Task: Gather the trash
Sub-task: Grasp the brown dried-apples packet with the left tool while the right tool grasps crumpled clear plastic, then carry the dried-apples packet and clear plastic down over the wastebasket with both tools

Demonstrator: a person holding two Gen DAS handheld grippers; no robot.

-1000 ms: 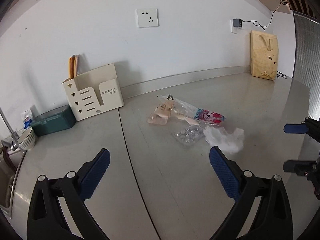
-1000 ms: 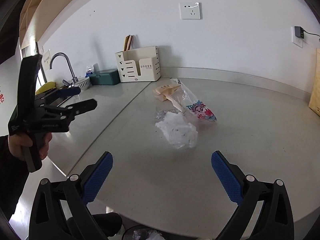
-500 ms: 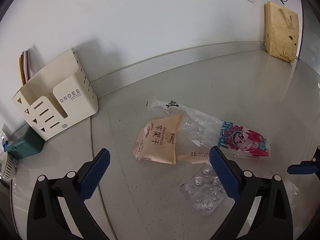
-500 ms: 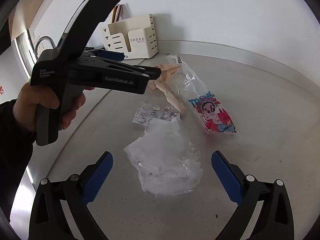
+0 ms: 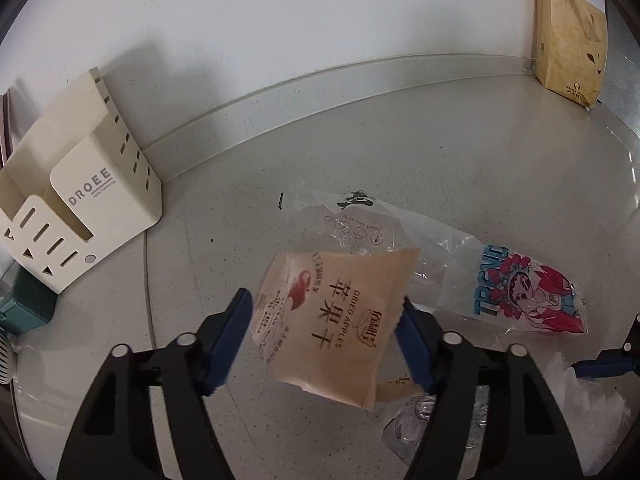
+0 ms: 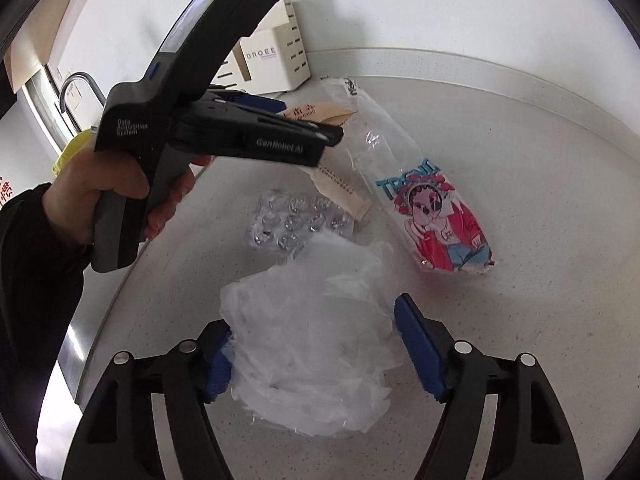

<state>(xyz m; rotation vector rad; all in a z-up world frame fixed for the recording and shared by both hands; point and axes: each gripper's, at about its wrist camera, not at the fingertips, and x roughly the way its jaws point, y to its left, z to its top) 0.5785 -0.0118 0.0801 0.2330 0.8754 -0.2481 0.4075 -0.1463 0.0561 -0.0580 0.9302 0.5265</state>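
left gripper [image 5: 324, 332] straddles the apple pouch [image 5: 332, 320], pads either side but not clamped yet, looks lined up to pinch that flat matte packet by its edges. right gripper [image 6: 316, 356] sits open around the crinkly white bag [image 6: 312, 344]. shiny cartoon wrapper [image 6: 436, 216] and bumpy blister pack [image 6: 296, 224] lie loose on the speckled counter [image 6: 540, 184].
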